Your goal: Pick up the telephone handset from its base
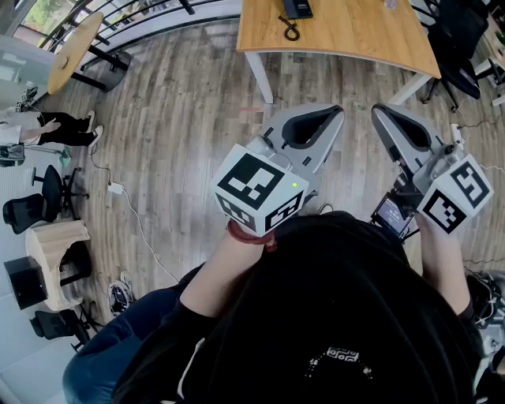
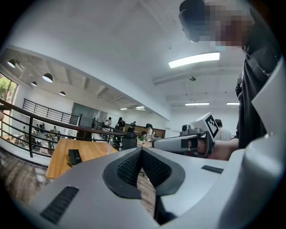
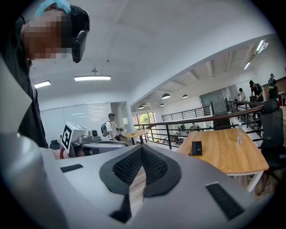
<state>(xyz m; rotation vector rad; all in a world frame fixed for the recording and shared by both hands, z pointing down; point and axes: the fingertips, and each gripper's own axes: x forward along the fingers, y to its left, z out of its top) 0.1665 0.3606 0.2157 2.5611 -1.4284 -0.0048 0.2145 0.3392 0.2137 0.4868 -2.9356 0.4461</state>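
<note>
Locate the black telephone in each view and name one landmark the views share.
Head view: the telephone is at the top edge, right of centre.
Left gripper view: the telephone is at the left, below mid-height.
Right gripper view: the telephone is right of centre.
Shared landmark: the wooden table under it.

Bright, even indoor light comes from ceiling strip lamps (image 2: 194,59), with daylight at the far windows (image 3: 142,119). Shadows on the wooden floor (image 1: 189,102) are soft and faint. Both gripper views bulge strongly and fade to black at the corners, and the head view curves the floorboards toward its edges.
</note>
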